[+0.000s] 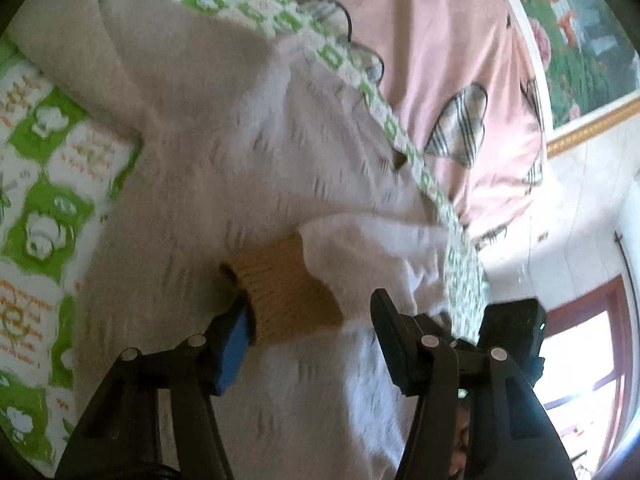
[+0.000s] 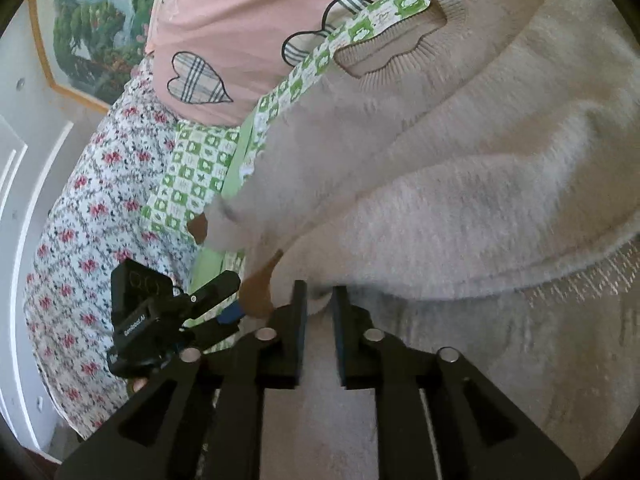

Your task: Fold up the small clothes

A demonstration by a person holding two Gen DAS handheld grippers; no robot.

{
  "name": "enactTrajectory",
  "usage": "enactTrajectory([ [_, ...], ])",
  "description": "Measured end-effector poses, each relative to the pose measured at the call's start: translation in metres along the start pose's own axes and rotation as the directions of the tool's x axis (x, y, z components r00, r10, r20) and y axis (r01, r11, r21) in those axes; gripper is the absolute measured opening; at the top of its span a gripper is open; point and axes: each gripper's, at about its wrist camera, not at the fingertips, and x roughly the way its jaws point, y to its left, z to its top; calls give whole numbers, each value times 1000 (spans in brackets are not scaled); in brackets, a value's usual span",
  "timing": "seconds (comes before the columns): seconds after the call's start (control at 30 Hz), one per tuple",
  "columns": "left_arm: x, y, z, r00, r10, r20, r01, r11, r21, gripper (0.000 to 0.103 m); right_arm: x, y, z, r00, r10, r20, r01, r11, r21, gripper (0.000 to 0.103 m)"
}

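Observation:
A fuzzy beige sweater (image 1: 208, 184) with tan ribbed cuffs lies on a green-and-white patterned sheet (image 1: 44, 184). My left gripper (image 1: 310, 316) is open, with the tan cuff (image 1: 288, 292) of one sleeve between its fingers and the blue pad touching the cuff. In the right wrist view the sweater (image 2: 460, 184) fills the right side, its ribbed collar (image 2: 392, 46) at the top. My right gripper (image 2: 319, 300) is nearly closed and pinches a fold of the sweater's edge. The left gripper (image 2: 224, 300) shows at its left, by the tan cuff (image 2: 258, 296).
A pink cover with plaid hearts (image 1: 440, 60) lies beyond the sheet's edge; it also shows in the right wrist view (image 2: 240, 28). A floral bedspread (image 2: 92, 216) hangs at the left. A framed picture (image 1: 580, 32) and a window (image 1: 580, 360) are on the wall.

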Motion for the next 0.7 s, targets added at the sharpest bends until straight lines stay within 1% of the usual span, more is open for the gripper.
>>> enactTrajectory([
  [0.03, 2, 1, -3, 1000, 7, -17, -7, 1000, 6, 58, -3, 0, -4, 1000, 2, 2, -2, 1000, -5, 29],
  [0.1, 5, 3, -9, 999, 19, -31, -18, 1000, 25, 58, -7, 0, -8, 1000, 2, 2, -2, 1000, -9, 30],
  [0.13, 5, 1, -10, 999, 22, -28, -21, 999, 41, 50, -10, 0, -10, 1000, 2, 3, -2, 1000, -11, 30],
  [0.17, 4, -2, -9, 999, 31, -20, -29, 997, 68, 22, -14, 0, -12, 1000, 0, 4, 0, 1000, -15, 30],
  [0.2, 3, -4, -9, 999, 35, -24, -32, 996, 85, 8, -16, 1, -14, 1000, -4, 6, 4, 1000, -18, 30],
  [0.23, 2, -9, -6, 999, 44, -28, -40, 993, 110, 5, -20, 1, -15, 1000, -13, 10, 14, 1000, -24, 30],
  [0.3, -8, -21, 3, 997, 75, -12, -72, 983, 169, 5, -27, 1, -15, 999, -26, 21, 26, 999, -37, 30],
  [0.4, -24, -37, 24, 997, 72, 32, -77, 971, 226, 4, -38, 0, -10, 997, -61, 54, 64, 997, -52, 30],
  [0.43, -26, -38, 31, 995, 93, 46, -101, 964, 245, 4, -41, -1, -8, 995, -78, 70, 82, 995, -57, 30],
  [0.47, -23, -35, 39, 990, 130, 45, -138, 957, 256, 4, -44, -2, -5, 992, -95, 85, 100, 993, -59, 30],
  [0.53, -17, -20, 49, 987, 161, 29, -163, 962, 218, 4, -47, -5, 0, 988, -116, 102, 122, 991, -56, 30],
  [0.57, -14, -7, 53, 987, 161, 19, -162, 972, 172, 3, -47, -8, 3, 986, -127, 106, 133, 990, -56, 30],
  [0.6, -14, 0, 54, 989, 150, 13, -150, 978, 148, 4, -47, -10, 5, 984, -141, 107, 147, 988, -52, 30],
  [0.63, -13, 6, 53, 992, 128, 5, -127, 983, 130, 8, -48, -13, 8, 982, -158, 108, 164, 985, -49, 30],
  [0.67, -12, 10, 51, 995, 104, -5, -102, 988, 119, 18, -48, -14, 9, 980, -165, 110, 171, 984, -50, 30],
  [0.7, -11, 13, 48, 996, 91, -12, -89, 989, 114, 24, -48, -16, 11, 979, -171, 110, 178, 983, -52, 30],
])
